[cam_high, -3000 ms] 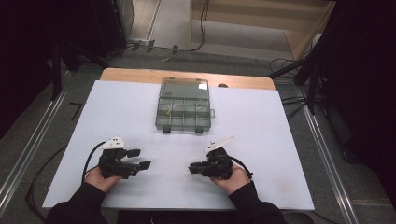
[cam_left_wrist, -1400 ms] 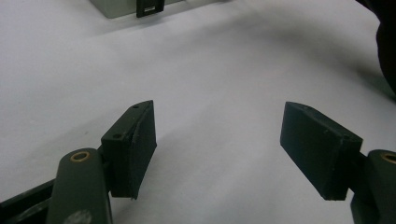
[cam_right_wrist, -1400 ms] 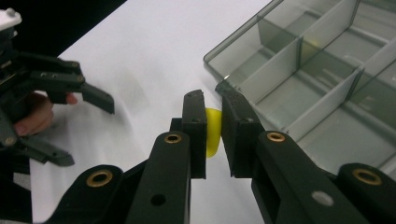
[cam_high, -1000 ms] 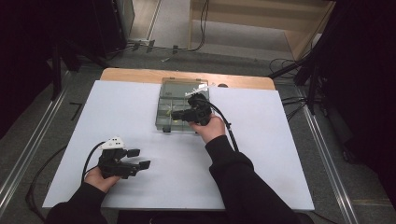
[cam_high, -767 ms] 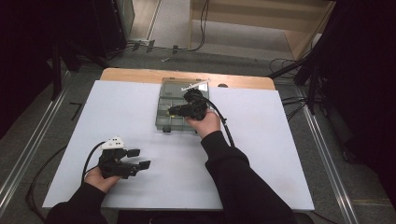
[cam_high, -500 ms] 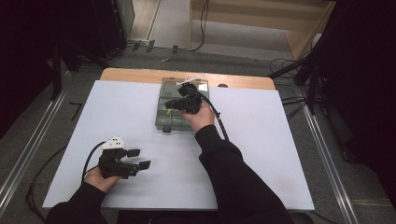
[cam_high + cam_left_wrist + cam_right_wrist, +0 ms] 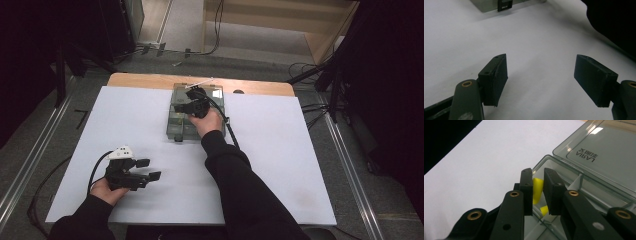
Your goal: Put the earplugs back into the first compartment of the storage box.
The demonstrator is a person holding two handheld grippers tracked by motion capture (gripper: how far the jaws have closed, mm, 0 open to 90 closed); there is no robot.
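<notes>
right gripper point(image 7: 537, 192) jaws clamped on small yellow foam-like piece point(image 7: 537, 188) in corner compartment of smoky clear plastic organiser box point(image 7: 196, 112) | likely light, squashy: pinch mid-body gently | left gripper point(image 7: 541, 80) jaws apart over bench

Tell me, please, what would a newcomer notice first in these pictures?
First, the right gripper reaching into the open grey plastic box at the far edge of the white table, its jaws closed on a yellow piece. Next, the left gripper resting open on the near left.
</notes>
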